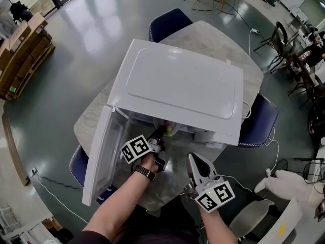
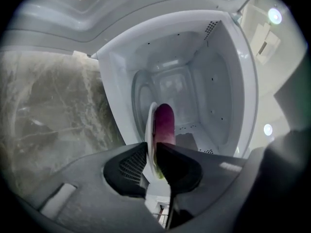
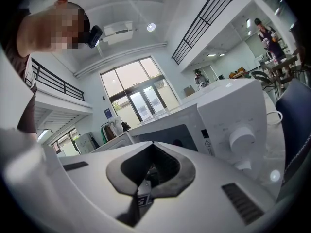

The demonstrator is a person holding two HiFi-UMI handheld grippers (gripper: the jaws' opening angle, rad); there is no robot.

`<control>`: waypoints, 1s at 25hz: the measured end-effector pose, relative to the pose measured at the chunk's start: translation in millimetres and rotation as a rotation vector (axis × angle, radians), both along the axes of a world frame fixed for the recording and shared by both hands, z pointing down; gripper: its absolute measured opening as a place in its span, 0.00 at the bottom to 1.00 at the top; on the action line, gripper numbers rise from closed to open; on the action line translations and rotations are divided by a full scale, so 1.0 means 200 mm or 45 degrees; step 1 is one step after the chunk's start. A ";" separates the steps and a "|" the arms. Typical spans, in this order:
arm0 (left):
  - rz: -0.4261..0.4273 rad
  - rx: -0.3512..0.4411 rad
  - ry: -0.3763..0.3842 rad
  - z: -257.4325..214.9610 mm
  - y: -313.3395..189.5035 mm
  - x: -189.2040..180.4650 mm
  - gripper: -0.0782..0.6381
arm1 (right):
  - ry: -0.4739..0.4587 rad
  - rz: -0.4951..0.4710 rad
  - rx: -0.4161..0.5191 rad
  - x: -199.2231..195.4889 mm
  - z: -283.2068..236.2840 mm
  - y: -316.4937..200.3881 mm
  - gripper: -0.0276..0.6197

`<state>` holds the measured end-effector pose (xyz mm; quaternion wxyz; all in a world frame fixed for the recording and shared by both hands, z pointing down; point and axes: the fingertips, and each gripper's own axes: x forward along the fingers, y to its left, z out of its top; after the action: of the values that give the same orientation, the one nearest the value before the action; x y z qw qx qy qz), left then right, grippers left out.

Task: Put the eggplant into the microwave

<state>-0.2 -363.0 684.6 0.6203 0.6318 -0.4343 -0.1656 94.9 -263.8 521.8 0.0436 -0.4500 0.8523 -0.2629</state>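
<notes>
Head view shows a grey marbled table (image 1: 90, 122) with blue chairs (image 1: 169, 22) drawn up around it. A white microwave (image 1: 183, 85) stands on the table, taking up most of the top. Its door (image 1: 101, 154) is swung wide open to the left side of the picture.

The left gripper (image 1: 158, 135) reaches at the mouth of the oven. In the left gripper view its jaws are clenched on the rim of a white plate (image 2: 149, 130), which stands edge-on between them. The purple eggplant (image 2: 164, 123) lies against that plate, its green end right at the pads. Plate and eggplant are held in front of the bare white cavity (image 2: 194, 81), just at its opening.

The right gripper (image 1: 193, 159) hangs lower, off to the right of the oven's front. In the right gripper view its jaws are pressed together with nothing between them.
</notes>
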 end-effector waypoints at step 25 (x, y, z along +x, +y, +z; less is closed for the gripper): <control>0.179 0.351 -0.740 -0.19 0.32 0.08 0.29 | 0.032 0.042 -0.006 -0.01 0.02 0.02 0.05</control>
<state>15.7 -299.7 645.8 0.3888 0.7592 -0.5218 0.0077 92.1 -260.6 525.1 0.0362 -0.4673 0.8447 -0.2585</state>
